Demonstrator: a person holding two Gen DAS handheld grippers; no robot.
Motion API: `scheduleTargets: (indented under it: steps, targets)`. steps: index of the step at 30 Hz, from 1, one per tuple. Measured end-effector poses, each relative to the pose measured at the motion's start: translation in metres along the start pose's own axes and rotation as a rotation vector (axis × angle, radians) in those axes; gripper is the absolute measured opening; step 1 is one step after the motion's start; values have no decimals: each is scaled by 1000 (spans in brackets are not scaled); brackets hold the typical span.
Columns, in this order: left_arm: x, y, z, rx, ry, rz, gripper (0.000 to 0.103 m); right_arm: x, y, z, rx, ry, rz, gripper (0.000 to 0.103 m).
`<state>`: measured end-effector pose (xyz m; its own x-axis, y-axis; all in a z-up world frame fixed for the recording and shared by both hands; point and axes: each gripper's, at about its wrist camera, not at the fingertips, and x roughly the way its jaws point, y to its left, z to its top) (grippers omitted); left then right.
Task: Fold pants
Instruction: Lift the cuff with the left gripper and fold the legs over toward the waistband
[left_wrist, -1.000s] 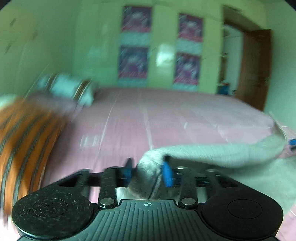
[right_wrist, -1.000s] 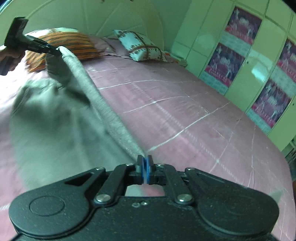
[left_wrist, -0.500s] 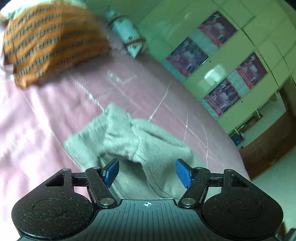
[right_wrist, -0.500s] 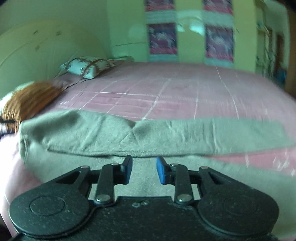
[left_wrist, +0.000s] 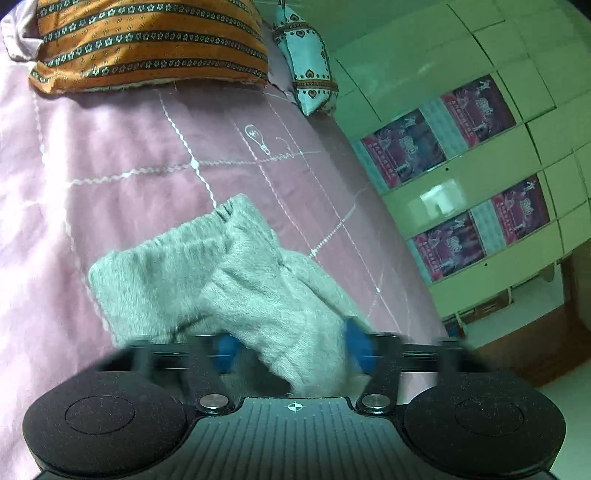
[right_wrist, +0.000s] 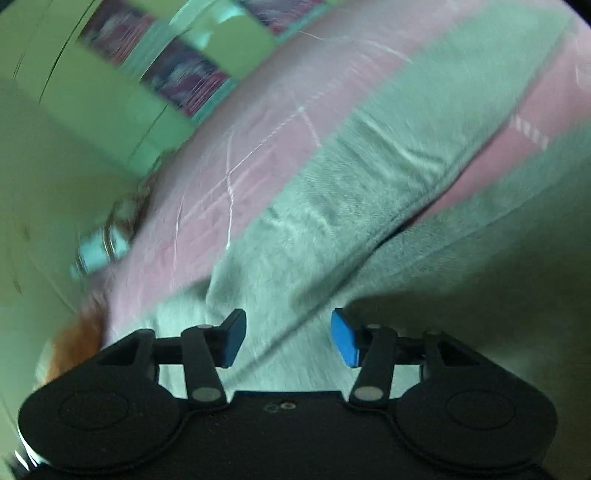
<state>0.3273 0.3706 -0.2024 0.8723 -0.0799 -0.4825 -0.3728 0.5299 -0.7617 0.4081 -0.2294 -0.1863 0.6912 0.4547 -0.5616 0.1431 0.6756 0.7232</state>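
On my left wrist view the grey pants (left_wrist: 236, 280) lie bunched on the pink bedsheet (left_wrist: 122, 155), waistband end toward the orange striped pillow (left_wrist: 147, 40). My left gripper (left_wrist: 291, 347) has just been closing, with a fold of the pants between its blurred blue pads (left_wrist: 356, 345); I cannot tell whether they press the cloth yet. A small white patterned cushion (left_wrist: 310, 62) sits beside the pillow.

Right wrist view is motion-blurred. My right gripper (right_wrist: 288, 338) has just been opening; its pads (right_wrist: 343, 341) stand apart, released, over the pants (right_wrist: 369, 177), gripping nothing. The legs run diagonally across the sheet (right_wrist: 258, 147).
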Motion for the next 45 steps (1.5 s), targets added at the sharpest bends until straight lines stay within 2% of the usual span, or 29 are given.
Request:
scheduleTargets:
  steps: [1, 2, 4, 6, 9, 11, 13, 14, 15, 16, 17, 18, 19, 20, 22, 23, 24, 26, 27, 29, 30, 31, 33, 35, 38, 40, 43, 45]
  targets:
    - [-5, 1, 0, -4, 3, -7, 31, 5, -2, 5, 29, 4, 11, 26]
    - [-4, 0, 3, 0, 1, -19, 27, 10, -4, 9, 46, 20, 15, 0]
    - [3, -7, 17, 37, 41, -51, 25, 12, -1, 16, 34, 19, 21, 0]
    - [9, -24, 41, 88, 75, -87, 25, -4, 21, 21, -79, -32, 50, 0]
    - [6, -60, 83, 174, 73, -169, 25, -56, 59, 29, -207, -150, 148, 0]
    - [-7, -74, 99, 227, 86, -256, 25, -96, 82, 25, -299, -207, 206, 0]
    - [-12, -65, 95, 317, 141, -197, 25, -129, 91, 2, -411, -225, 222, 0]
    - [-6, -46, 87, 320, 210, -139, 25, -135, 86, -12, -440, -201, 204, 0]
    - [4, -26, 73, 360, 289, -19, 25, -131, 74, -31, -453, -150, 159, 0]
    - [12, -8, 60, 390, 345, 70, 25, -115, 54, -52, -434, -57, 104, 0]
    - [14, 8, 49, 400, 371, 97, 24, -97, 35, -68, -402, 41, 42, 0]
    - [8, 16, 44, 385, 340, 61, 25, -79, 16, -85, -369, 126, -32, 0]
    - [2, 21, 45, 331, 312, 36, 25, -75, 3, -95, -345, 131, -35, 0]
    - [0, 23, 45, 304, 300, 28, 25, -77, -2, -98, -326, 100, -17, 0]
    - [0, 17, 44, 339, 299, 46, 25, -80, -5, -93, -242, 76, -7, 2]
    - [2, 13, 44, 355, 304, 56, 25, -80, -5, -90, -223, 70, -15, 10]
    - [5, 9, 46, 361, 308, 61, 25, -77, -3, -87, -224, 74, -26, 10]
    - [5, 8, 46, 382, 311, 66, 25, -70, -1, -83, -245, 98, -68, 1]
    - [2, 4, 50, 391, 294, 50, 25, -70, 6, -78, -257, 106, -78, 0]
    - [-7, -4, 56, 416, 263, -3, 25, -78, 28, -69, -299, 71, -45, 0]
    - [-13, -7, 58, 431, 246, -6, 25, -88, 39, -66, -315, 40, -14, 0]
    - [-14, -5, 58, 437, 246, 10, 25, -96, 45, -65, -325, 17, 8, 0]
    - [-5, 11, 51, 460, 298, 106, 25, -96, 43, -72, -346, 25, 4, 0]
    - [-5, 27, 48, 393, 277, 80, 25, -68, 26, -82, -330, 140, -76, 0]
    - [-11, 22, 45, 404, 257, 79, 25, -64, 22, -82, -270, 115, -53, 0]
    - [-18, 18, 42, 415, 252, 80, 25, -66, 24, -83, -289, 106, -59, 0]
    - [-20, 12, 38, 487, 221, 109, 28, -68, 27, -81, -331, 109, -69, 0]
    - [-28, 0, 23, 578, 167, 156, 33, -64, 32, -85, -370, 102, -83, 0]
